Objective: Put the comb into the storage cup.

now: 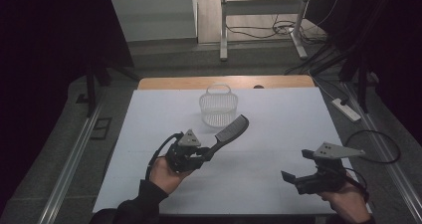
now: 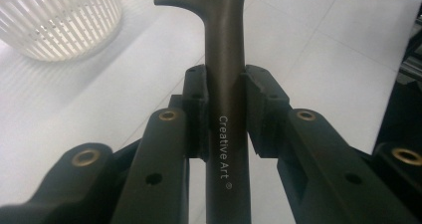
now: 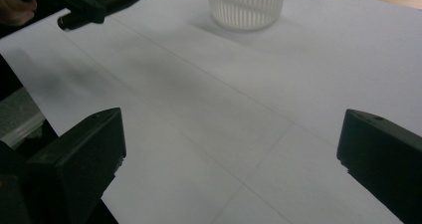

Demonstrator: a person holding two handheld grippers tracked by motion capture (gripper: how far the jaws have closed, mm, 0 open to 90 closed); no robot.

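Right hand: low at the near right edge of the table, wrapped around the right gripper (image 1: 294, 170).
Right gripper: its two black jaws stand far apart, with nothing between them. Bare white table shows in the gap in the right gripper view (image 3: 231, 154).
Left hand: at the near left of the table, palm up, with a dark sleeve behind it. It holds the left gripper (image 1: 205, 153).
Left gripper: its jaws are squeezed tight on the handle of the comb (image 1: 230, 131). In the left gripper view (image 2: 225, 104) the two pads press on the handle from both sides.
Comb: black, with a long handle and a row of thin teeth at the far end. It is lifted off the table and points up and away toward the basket (image 1: 218, 106). White words run along the handle (image 2: 225, 149) in the left gripper view.
Where the comb is: its toothed end is near the basket, just in front of it and a little to the right. I cannot tell if they touch.
Basket: white, round, with thin slits in its wall and a small handle on top. It stands upright near the far side of the table. Its wall shows in the left gripper view (image 2: 59, 20) and in the right gripper view (image 3: 246, 5).
Table: covered in white (image 1: 278, 129), with a strip of brown wood at the far edge (image 1: 164, 82).
Floor: grey, with black cables and a white power strip (image 1: 346, 109) to the right of the table.
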